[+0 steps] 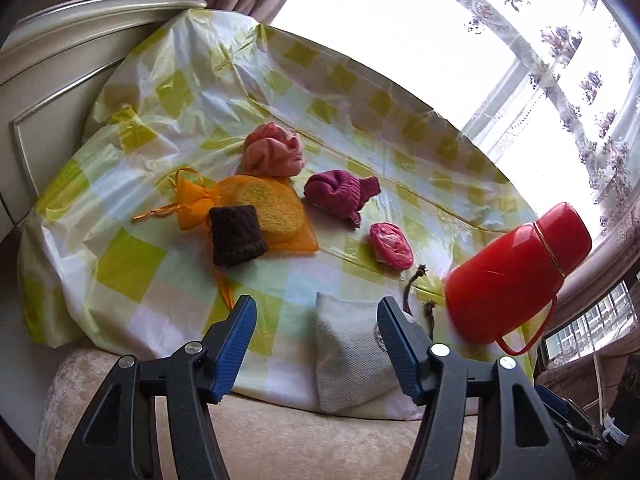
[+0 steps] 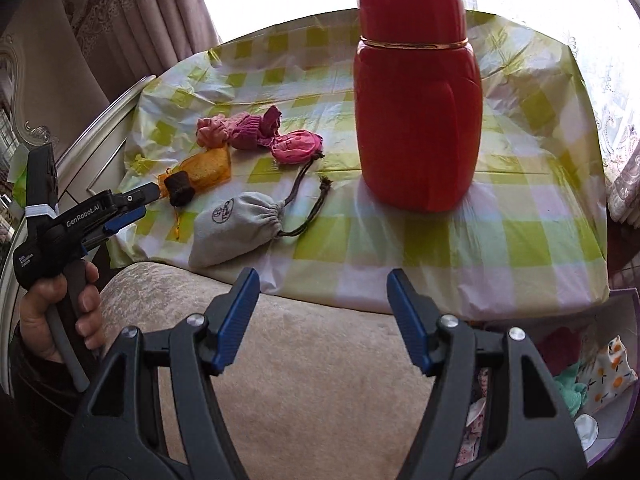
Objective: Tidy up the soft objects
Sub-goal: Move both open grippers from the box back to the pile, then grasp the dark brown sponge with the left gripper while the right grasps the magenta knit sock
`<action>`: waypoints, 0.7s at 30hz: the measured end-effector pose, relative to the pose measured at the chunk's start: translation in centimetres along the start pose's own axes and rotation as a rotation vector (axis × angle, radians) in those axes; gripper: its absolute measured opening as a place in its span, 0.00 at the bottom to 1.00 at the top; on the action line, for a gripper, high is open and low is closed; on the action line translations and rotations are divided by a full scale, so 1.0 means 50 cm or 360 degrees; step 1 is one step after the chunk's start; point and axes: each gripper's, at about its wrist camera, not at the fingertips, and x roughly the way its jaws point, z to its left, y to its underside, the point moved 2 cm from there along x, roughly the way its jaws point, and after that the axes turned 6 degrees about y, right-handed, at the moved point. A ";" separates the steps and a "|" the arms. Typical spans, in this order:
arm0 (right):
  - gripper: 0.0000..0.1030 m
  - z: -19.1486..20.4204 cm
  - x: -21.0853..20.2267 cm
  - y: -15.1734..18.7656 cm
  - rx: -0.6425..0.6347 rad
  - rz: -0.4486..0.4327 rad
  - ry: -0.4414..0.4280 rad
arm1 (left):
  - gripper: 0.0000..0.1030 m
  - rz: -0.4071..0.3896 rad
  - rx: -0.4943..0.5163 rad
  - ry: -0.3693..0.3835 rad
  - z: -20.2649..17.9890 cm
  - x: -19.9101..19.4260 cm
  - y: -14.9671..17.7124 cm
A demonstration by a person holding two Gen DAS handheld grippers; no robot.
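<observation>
Soft things lie on the checked plastic cloth (image 1: 132, 264): a grey drawstring pouch (image 1: 352, 356) (image 2: 236, 232) at the near edge, a dark brown knit square (image 1: 236, 236) (image 2: 180, 192) on an orange mesh bag with a yellow sponge (image 1: 264, 208) (image 2: 208, 168), a salmon cloth bundle (image 1: 272, 152) (image 2: 212, 130), a magenta knit bundle (image 1: 340, 194) (image 2: 250, 130) and a pink pouch (image 1: 390, 246) (image 2: 296, 146). My left gripper (image 1: 316, 312) is open, just above the grey pouch. My right gripper (image 2: 322, 288) is open and empty over the beige seat edge.
A tall red thermos (image 2: 416, 108) (image 1: 516, 272) stands on the cloth at the right. A box with more soft items (image 2: 600, 384) sits low at the right. A cream headboard (image 1: 60, 64) is on the left, curtains and window behind.
</observation>
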 end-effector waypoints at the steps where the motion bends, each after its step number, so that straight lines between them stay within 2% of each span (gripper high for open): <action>1: 0.67 0.012 0.007 -0.010 -0.0019 -0.0004 -0.0012 | 0.59 -0.0002 -0.0029 -0.0010 0.015 0.004 -0.007; 8: 0.67 0.072 0.060 -0.062 -0.0114 -0.0008 -0.0058 | 0.57 -0.0002 -0.0132 -0.0051 0.071 0.037 -0.047; 13: 0.68 0.095 0.102 -0.090 -0.0139 0.0012 -0.0071 | 0.57 0.0049 -0.0171 -0.0101 0.088 0.081 -0.069; 17: 0.78 0.111 0.134 -0.106 -0.0150 0.0027 -0.0082 | 0.57 0.0085 -0.0167 -0.0159 0.093 0.118 -0.084; 21: 0.79 0.120 0.177 -0.126 -0.0141 0.0054 -0.0047 | 0.57 0.0118 -0.0148 -0.0227 0.092 0.148 -0.092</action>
